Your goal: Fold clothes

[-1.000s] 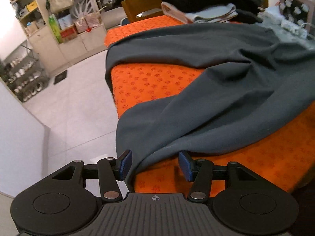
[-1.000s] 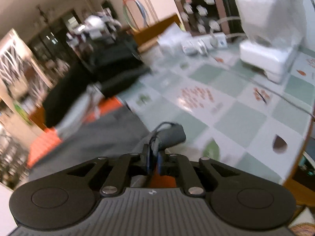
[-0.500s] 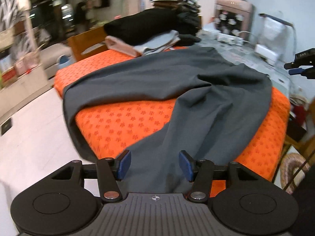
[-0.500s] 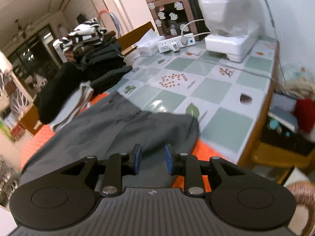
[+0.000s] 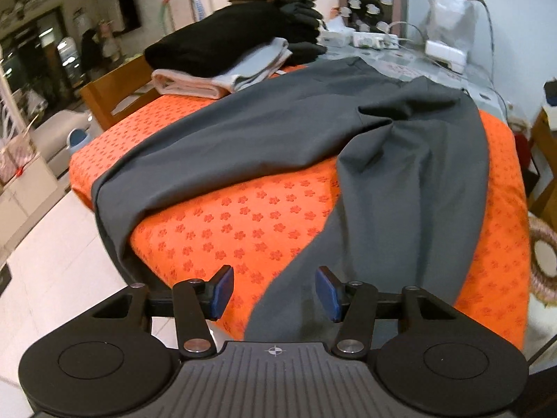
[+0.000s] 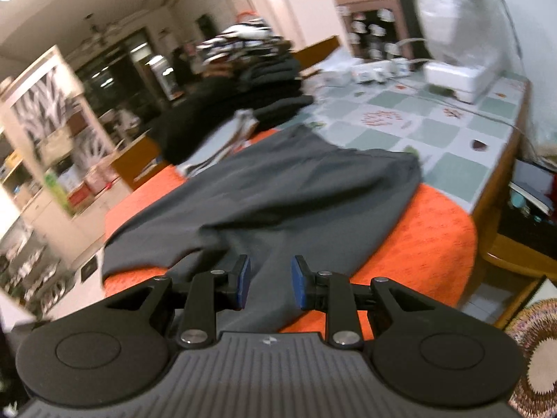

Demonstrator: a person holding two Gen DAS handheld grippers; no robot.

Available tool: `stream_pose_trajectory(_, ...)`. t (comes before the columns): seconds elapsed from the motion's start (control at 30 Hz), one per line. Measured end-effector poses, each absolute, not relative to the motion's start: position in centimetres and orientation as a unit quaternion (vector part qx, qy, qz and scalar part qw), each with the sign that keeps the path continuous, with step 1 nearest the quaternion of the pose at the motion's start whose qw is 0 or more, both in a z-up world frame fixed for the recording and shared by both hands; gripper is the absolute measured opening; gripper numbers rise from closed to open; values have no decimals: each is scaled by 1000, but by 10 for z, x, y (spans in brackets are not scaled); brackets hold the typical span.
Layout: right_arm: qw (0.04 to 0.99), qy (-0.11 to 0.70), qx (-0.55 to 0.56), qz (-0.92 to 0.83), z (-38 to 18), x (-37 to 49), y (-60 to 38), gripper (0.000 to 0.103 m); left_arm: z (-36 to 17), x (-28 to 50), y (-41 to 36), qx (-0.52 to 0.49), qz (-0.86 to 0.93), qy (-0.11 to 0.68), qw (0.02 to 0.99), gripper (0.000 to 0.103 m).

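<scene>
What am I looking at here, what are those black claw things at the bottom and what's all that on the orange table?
Those are two hand-held grippers a person carries, each with a camera looking along its fingers. One picture is from the left gripper, the other from the right gripper. Both stand open and hold nothing; the right one's jaws have just been opening. On the orange cloth lies a pair of grey trousers, spread out unfolded, one leg hanging over the edge. Behind it sits a pile of folded clothes.

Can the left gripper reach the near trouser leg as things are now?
Probably yes: the left gripper is open, the trouser leg lies right ahead, and nothing is between them.
</scene>
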State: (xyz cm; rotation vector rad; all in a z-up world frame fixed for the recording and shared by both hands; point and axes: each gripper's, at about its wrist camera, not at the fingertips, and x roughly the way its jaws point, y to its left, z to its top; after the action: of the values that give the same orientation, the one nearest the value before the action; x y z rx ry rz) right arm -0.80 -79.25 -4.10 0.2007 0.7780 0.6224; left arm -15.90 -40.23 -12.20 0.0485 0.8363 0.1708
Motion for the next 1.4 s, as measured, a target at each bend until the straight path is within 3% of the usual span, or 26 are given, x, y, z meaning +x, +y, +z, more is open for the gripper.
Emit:
stream_pose_trajectory(0.47,899,368,107,214,-55,-119,-649,30,-123,-106,-330,66,-161,366,914,56)
stream_pose_trajectory(0.6,897,390,118,171,-75,-143,-600,35,-119,-98,-307,62,-199,359,910,56)
stream_pose_trajectory(0.8,894,414,63,158,-106,-157,-522,45,-118,-94,-285,45,-225,359,905,57)
stream_pose_trajectory(0.97,899,417,5,129,-129,-154,-482,45,-117,-97,-280,40,-235,356,904,57)
stream_pose_trajectory(1.03,900,421,-18,112,-138,-153,-477,42,-117,-100,-279,36,-238,354,904,57)
stream_pose_trajectory(1.07,900,423,-26,104,-142,-153,-476,28,-118,-101,-278,35,-239,353,904,57)
stream_pose_trajectory(1.1,899,426,-21,101,-144,-154,-479,6,-118,-103,-278,33,-240,353,904,57)
stream_pose_trajectory(1.13,898,429,-15,99,-146,-154,-482,2,-118,-104,-278,31,-241,352,904,57)
stream_pose_trajectory(1.4,888,412,194,58,-138,-166,-548,2,-129,-114,-290,-4,-283,370,885,57)
